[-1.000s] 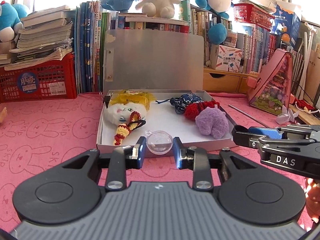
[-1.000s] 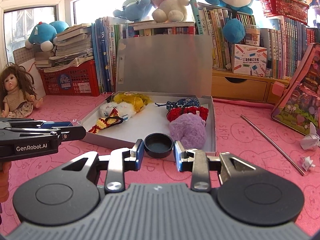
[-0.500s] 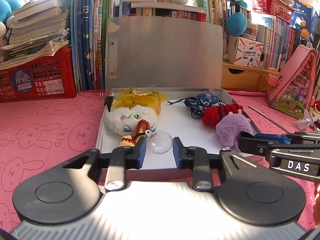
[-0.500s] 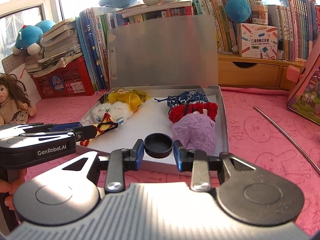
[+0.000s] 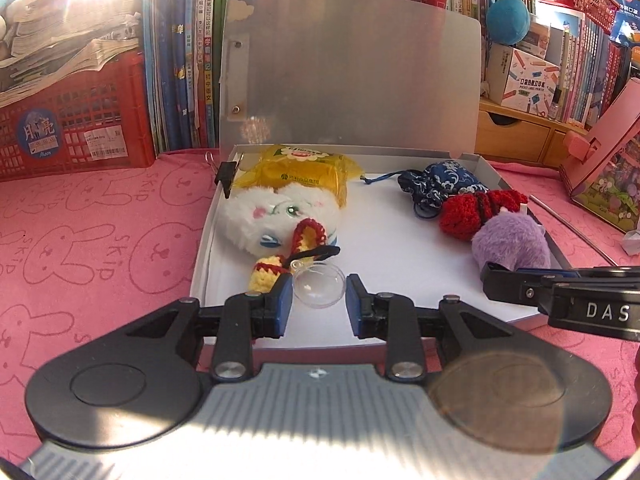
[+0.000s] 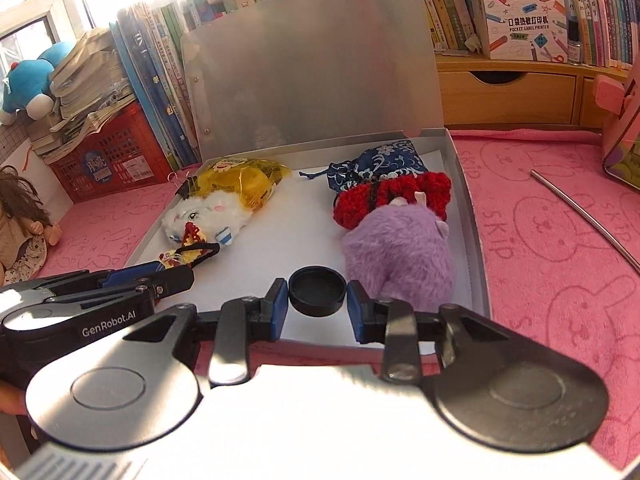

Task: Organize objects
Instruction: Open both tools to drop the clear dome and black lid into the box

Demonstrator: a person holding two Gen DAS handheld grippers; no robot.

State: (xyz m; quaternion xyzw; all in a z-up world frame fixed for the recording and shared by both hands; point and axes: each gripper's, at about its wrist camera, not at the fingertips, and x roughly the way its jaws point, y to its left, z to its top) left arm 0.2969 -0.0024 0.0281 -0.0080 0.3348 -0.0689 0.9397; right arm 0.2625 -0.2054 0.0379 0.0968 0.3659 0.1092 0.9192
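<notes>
A clear dome (image 5: pixel 319 289) is gripped in the left tool (image 5: pixel 319 298) and a black cap (image 6: pixel 317 290) in the right tool (image 6: pixel 317 300), both over the open box (image 5: pixel 400 240). Each is best lowered onto bare white floor, clear of the purple plush (image 6: pixel 400 256), before release.

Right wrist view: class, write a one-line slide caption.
Right gripper holds a round black cap over the open grey box, beside a fluffy purple plush.
</notes>
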